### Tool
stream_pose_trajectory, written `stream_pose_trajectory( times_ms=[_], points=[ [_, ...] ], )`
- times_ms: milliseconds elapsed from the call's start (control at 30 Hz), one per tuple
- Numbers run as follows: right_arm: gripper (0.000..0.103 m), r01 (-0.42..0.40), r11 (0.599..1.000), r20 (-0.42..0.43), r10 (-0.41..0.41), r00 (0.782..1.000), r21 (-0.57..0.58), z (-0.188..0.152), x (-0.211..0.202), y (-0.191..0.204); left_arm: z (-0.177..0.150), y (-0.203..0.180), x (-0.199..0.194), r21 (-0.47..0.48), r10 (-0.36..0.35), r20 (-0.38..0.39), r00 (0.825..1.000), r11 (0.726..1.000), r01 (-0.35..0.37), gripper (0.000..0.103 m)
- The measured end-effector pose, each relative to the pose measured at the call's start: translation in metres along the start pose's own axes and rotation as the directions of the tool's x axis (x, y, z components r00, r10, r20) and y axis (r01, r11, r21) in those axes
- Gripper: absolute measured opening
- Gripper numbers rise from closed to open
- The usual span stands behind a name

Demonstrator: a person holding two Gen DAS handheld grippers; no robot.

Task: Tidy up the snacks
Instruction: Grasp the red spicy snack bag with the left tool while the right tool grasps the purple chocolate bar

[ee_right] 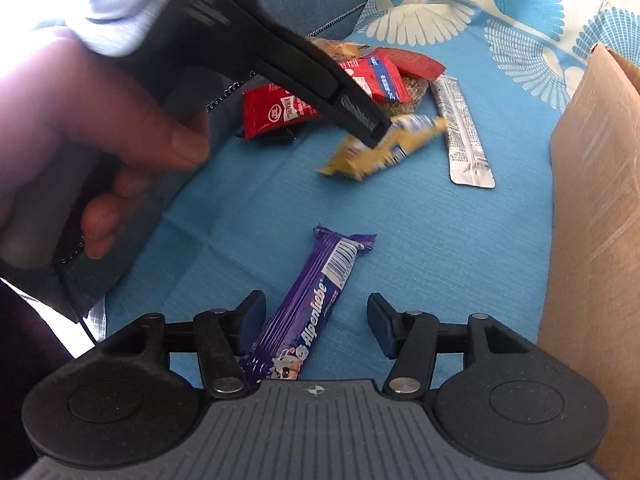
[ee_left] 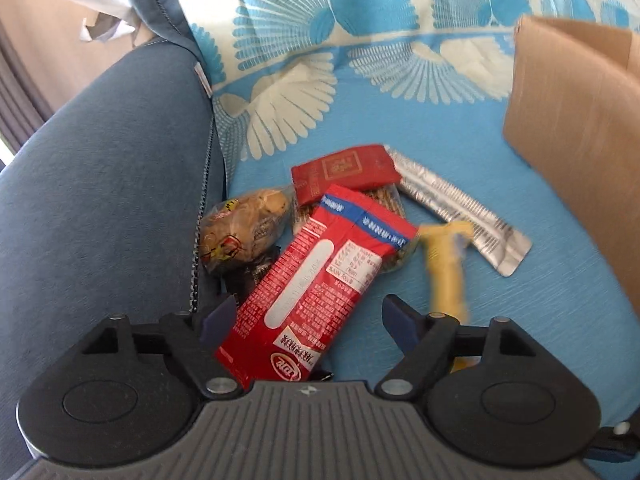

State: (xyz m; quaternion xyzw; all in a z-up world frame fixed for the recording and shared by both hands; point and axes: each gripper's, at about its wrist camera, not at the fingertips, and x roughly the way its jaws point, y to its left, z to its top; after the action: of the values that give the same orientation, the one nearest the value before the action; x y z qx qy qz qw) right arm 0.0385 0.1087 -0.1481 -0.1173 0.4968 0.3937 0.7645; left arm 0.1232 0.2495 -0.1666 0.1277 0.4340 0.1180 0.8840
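Several snacks lie in a heap on a blue cloth. A long red packet sits between the spread fingers of my left gripper, and the pads do not press on it. Beside it a yellow wrapped snack shows blurred, free of the jaws. In the right wrist view, a purple Alpenliebe bar lies flat on the cloth between the fingers of my right gripper, which is open. A hand holds the left gripper over the yellow snack.
A cardboard box stands at the right. A silver sachet, a dark red packet and a wrapped bun lie in the heap. A grey-blue sofa arm rises on the left.
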Motion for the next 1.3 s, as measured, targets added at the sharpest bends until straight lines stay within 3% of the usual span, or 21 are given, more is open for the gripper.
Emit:
stream_pose_trajectory(
  times_ms=[100,167,200,333,467,567,700,800,900,967,1067,1100,1133,1233,1300],
  points=[
    [0.058,0.007,1.0,0.002,-0.007,1.0,-0.011,-0.002,0.0,0.001,0.003,-0.004,0.01,0.015,0.018,-0.014,1.0,1.0,-0.018,0.084],
    [0.058,0.017,0.999,0.004,-0.017,1.0,-0.029,-0.003,0.0,0.001,0.005,-0.001,0.013,-0.009,0.019,-0.021,1.0,1.0,-0.019,0.071],
    [0.058,0.024,0.999,0.006,-0.024,1.0,-0.037,-0.004,0.0,0.002,0.006,0.002,0.014,-0.024,0.029,-0.034,0.999,0.999,-0.03,0.056],
    [0.057,0.028,0.999,0.01,-0.028,1.0,-0.041,-0.003,0.001,-0.001,0.006,0.021,0.001,-0.127,0.016,-0.022,1.0,0.992,-0.019,0.022],
    [0.038,0.035,0.998,0.024,-0.033,0.999,-0.05,-0.004,-0.001,-0.003,0.001,0.035,-0.023,-0.23,-0.046,0.012,0.999,0.972,0.048,0.01],
    [0.024,0.043,0.998,0.033,-0.041,0.999,-0.042,-0.004,-0.004,-0.004,-0.004,0.04,-0.042,-0.281,-0.094,0.043,0.995,0.954,0.102,0.01],
    [0.022,0.049,0.998,0.052,-0.048,0.998,-0.027,-0.007,-0.011,-0.007,-0.011,0.04,-0.06,-0.355,-0.184,0.053,0.981,0.915,0.191,0.01],
    [0.022,0.058,0.998,0.072,-0.057,0.996,-0.016,-0.006,-0.016,-0.011,-0.021,0.042,-0.061,-0.442,-0.34,0.03,0.94,0.839,0.318,0.01],
    [0.022,0.064,0.998,0.07,-0.064,0.996,0.007,-0.008,-0.019,-0.016,-0.03,0.042,-0.044,-0.502,-0.428,-0.075,0.901,0.797,0.336,0.01],
    [0.022,0.066,0.997,0.056,-0.067,0.996,0.027,-0.009,-0.02,-0.019,-0.036,0.043,-0.037,-0.526,-0.42,-0.137,0.897,0.798,0.294,0.012],
    [0.023,0.06,0.997,0.042,-0.062,0.997,0.048,-0.009,-0.02,-0.023,-0.038,0.047,-0.037,-0.542,-0.375,-0.151,0.915,0.805,0.24,0.031],
    [0.024,0.061,0.997,0.04,-0.063,0.997,0.048,-0.01,-0.02,-0.024,-0.038,0.048,-0.038,-0.544,-0.362,-0.147,0.921,0.807,0.231,0.043],
    [0.025,0.065,0.997,0.036,-0.066,0.997,0.046,-0.01,-0.019,-0.024,-0.037,0.047,-0.039,-0.543,-0.356,-0.142,0.923,0.808,0.228,0.048],
    [0.029,0.068,0.997,0.023,-0.069,0.997,0.046,-0.012,-0.016,-0.026,-0.032,0.042,-0.04,-0.521,-0.334,-0.145,0.931,0.826,0.215,0.05],
    [0.033,0.07,0.996,0.013,-0.07,0.997,0.047,-0.012,-0.014,-0.026,-0.029,0.038,-0.035,-0.504,-0.337,-0.16,0.928,0.836,0.216,0.058]
  ],
)
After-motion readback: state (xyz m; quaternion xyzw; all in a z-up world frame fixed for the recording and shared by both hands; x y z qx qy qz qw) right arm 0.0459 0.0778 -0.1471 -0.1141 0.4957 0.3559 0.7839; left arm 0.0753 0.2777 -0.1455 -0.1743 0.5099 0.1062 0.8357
